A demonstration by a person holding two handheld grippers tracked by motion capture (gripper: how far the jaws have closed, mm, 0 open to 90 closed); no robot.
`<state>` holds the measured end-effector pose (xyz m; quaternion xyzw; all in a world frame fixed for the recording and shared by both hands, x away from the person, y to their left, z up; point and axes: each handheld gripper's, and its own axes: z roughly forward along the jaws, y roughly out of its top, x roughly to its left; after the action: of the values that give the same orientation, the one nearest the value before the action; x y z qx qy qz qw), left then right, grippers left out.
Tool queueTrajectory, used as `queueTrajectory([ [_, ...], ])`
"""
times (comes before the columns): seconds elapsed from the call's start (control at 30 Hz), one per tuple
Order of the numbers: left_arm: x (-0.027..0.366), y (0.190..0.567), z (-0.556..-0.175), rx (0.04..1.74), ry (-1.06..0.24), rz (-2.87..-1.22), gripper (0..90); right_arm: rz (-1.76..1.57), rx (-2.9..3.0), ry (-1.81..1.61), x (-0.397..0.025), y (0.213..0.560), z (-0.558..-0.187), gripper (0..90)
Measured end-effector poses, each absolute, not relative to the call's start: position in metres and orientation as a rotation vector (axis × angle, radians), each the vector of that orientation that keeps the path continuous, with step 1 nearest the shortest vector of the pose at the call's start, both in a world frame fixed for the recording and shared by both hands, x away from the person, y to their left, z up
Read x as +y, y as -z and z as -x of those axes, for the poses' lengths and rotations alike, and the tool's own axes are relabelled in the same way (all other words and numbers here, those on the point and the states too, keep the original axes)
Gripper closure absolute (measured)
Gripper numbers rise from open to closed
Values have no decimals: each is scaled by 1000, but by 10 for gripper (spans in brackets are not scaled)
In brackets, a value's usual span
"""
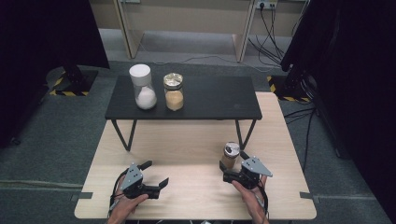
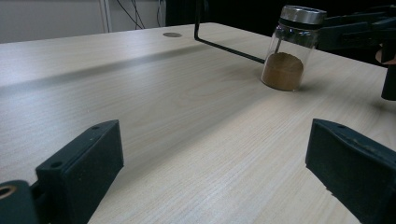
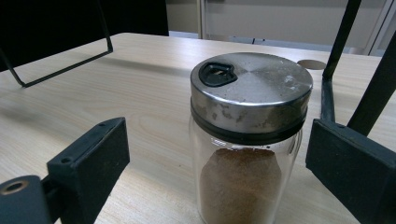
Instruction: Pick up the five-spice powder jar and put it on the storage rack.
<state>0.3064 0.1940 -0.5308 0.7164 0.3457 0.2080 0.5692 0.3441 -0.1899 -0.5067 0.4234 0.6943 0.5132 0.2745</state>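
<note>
Right gripper (image 1: 227, 171) jaws wide around spice jar (image 3: 249, 140), base cut off, left gripper (image 1: 158, 173) agape, empty.

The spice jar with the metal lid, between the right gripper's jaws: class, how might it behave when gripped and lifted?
The spice jar looks like smooth clear glass, so it may slip and is probably breakable. It is tall and narrow, so a sideways push could tip it. Only its lower part holds brown powder, so it is probably light.
</note>
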Motion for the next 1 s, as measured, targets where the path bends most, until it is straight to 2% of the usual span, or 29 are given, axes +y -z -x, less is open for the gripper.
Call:
queueTrajectory([
  [0.4, 194, 531, -306, 811, -489, -1682, 34, -1140, 1871, -1373, -189, 508, -350, 96],
  [1.0, 194, 531, -306, 811, -489, -1683, 35, -1150, 1876, -1337, -190, 510, -359, 205],
])
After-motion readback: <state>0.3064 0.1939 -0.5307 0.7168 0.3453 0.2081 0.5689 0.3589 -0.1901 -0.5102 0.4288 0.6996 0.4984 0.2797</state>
